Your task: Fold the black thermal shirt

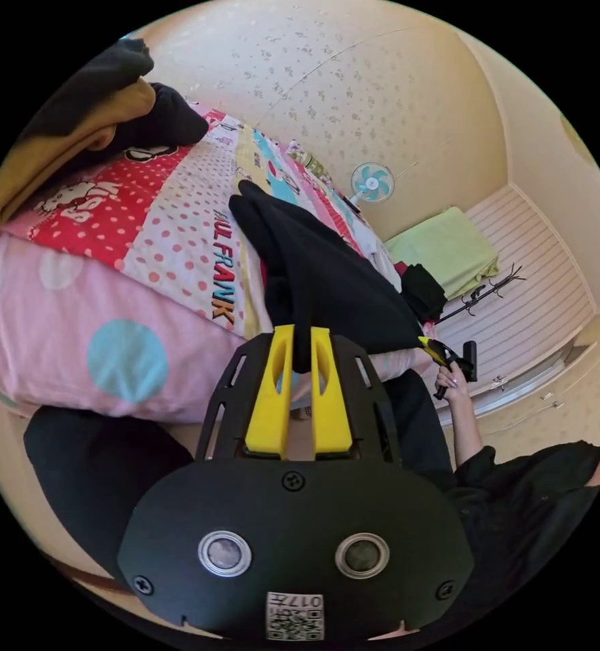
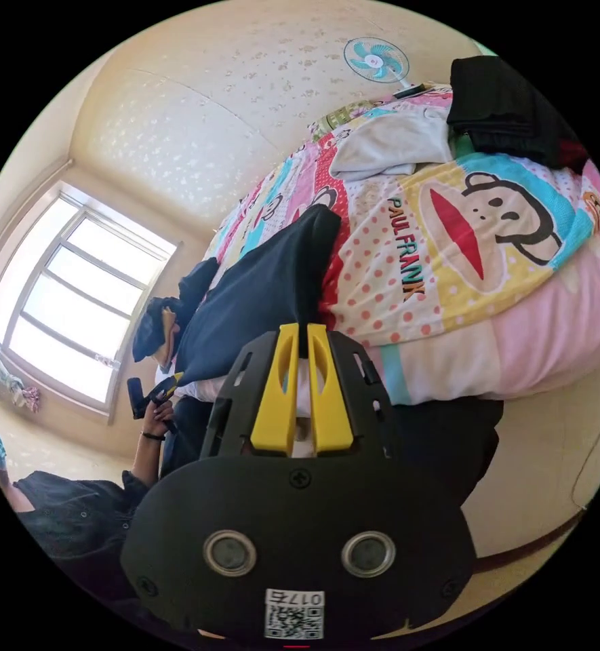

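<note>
Black shirt (image 1: 327, 271) stretched along the near bed (image 1: 96, 325) edge, centre frame, long axis running between both hands. Left gripper (image 1: 302, 346) jaws narrow, pinching one end; right gripper (image 2: 298, 342) jaws likewise clamped on the other. Neither nearer, each at its own end, cloth reaching away up-frame onto the quilt

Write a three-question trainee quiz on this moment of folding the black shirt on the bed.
1. True or false: the left claw is shut on the black thermal shirt.
2. The shirt lies on: A) the patterned bedspread B) a table C) a chair.
3. What appliance is on the wall beyond the bed?

Key: 1 true. 2 A. 3 a fan. The right claw also clamps the shirt.
</note>
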Demonstrator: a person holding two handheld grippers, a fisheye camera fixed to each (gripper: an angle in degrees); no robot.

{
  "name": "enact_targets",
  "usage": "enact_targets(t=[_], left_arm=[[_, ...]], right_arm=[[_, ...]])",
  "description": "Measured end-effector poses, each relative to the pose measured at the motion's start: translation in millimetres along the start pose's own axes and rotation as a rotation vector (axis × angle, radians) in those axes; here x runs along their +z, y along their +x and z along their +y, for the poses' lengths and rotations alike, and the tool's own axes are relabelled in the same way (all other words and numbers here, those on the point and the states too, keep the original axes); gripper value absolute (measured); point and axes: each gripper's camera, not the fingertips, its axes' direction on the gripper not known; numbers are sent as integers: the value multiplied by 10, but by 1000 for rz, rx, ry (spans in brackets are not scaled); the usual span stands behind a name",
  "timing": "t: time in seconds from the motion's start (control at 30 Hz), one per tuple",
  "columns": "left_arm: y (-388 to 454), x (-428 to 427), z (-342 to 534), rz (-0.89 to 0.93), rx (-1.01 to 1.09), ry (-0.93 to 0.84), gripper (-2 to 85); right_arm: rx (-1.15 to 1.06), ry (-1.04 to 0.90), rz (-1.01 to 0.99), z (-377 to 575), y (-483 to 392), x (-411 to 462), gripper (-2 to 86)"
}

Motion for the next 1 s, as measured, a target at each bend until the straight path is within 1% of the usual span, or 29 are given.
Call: enact_targets(t=[0.03, 0.07, 0.13, 0.2, 0.23, 0.27, 0.33, 0.4, 0.43, 0.47, 0.5, 0.53, 0.6, 0.63, 0.67, 0.7, 0.77, 0.8, 0.87, 0.9, 0.93, 0.97, 1.0], left_arm=[[-18, 68, 35, 13, -58, 7, 52], [-41, 78, 110, 41, -124, 60, 54], [-53, 17, 261, 63, -219, 152, 65], [-34, -81, 459, 6, -316, 266, 101], [8, -124, 598, -24, -343, 344, 115], [55, -114, 694, -20, -338, 383, 123], [91, -27, 758, 23, -343, 376, 125], [106, 90, 769, 76, -348, 365, 123], [113, 163, 760, 90, -356, 356, 118], [124, 223, 746, 97, -360, 349, 95], [130, 246, 743, 97, -364, 351, 84], [149, 276, 749, 92, -366, 366, 75], [186, 298, 769, 104, -363, 395, 66], [212, 308, 781, 131, -374, 409, 62], [250, 314, 785, 169, -386, 423, 58], [282, 311, 782, 187, -387, 434, 56], [528, 274, 697, 218, -352, 493, 52], [631, 261, 654, 206, -332, 509, 51], [1179, 256, 419, 135, -204, 576, 51], [1331, 277, 353, 126, -160, 588, 51], [1656, 360, 201, 114, -61, 597, 51], [1972, 505, 46, 132, 40, 579, 50], [2119, 599, -26, 154, 85, 558, 50]], right_arm=[[2, -32, 32, 0, -23, 89, 34], [23, -57, 42, 10, -74, 186, 32], [39, -14, 54, 56, -227, 146, 31], [6, 95, 219, 139, -610, 31, 29], [-14, 126, 267, 161, -727, 11, 28], [-63, 188, 342, 198, -971, -8, 28], [-158, 267, 362, 240, -1342, 30, 29], [-329, 324, 265, 259, -1769, 251, 26], [-368, 326, 245, 258, -1856, 342, 23], [-432, 309, 230, 245, -2004, 570, 17], [-451, 279, 260, 231, -2086, 848, 14], [-443, 250, 292, 223, -2101, 1008, 12], [-352, 37, 477, 236, -1969, 1783, 8], [-360, 43, 492, 298, -1929, 1926, 8], [-411, 217, 498, 548, -1914, 1973, 7], [-451, 286, 519, 709, -1923, 2018, 6], [-489, 252, 567, 717, -2014, 2084, 5], [-509, 213, 595, 682, -2077, 2118, 4], [-513, 201, 601, 674, -2097, 2135, 4], [-469, 214, 562, 686, -2061, 2093, 3], [-429, 213, 534, 687, -2037, 2051, 3], [-331, 205, 463, 677, -1978, 1924, 3], [-247, 214, 372, 670, -1904, 1764, 3]])
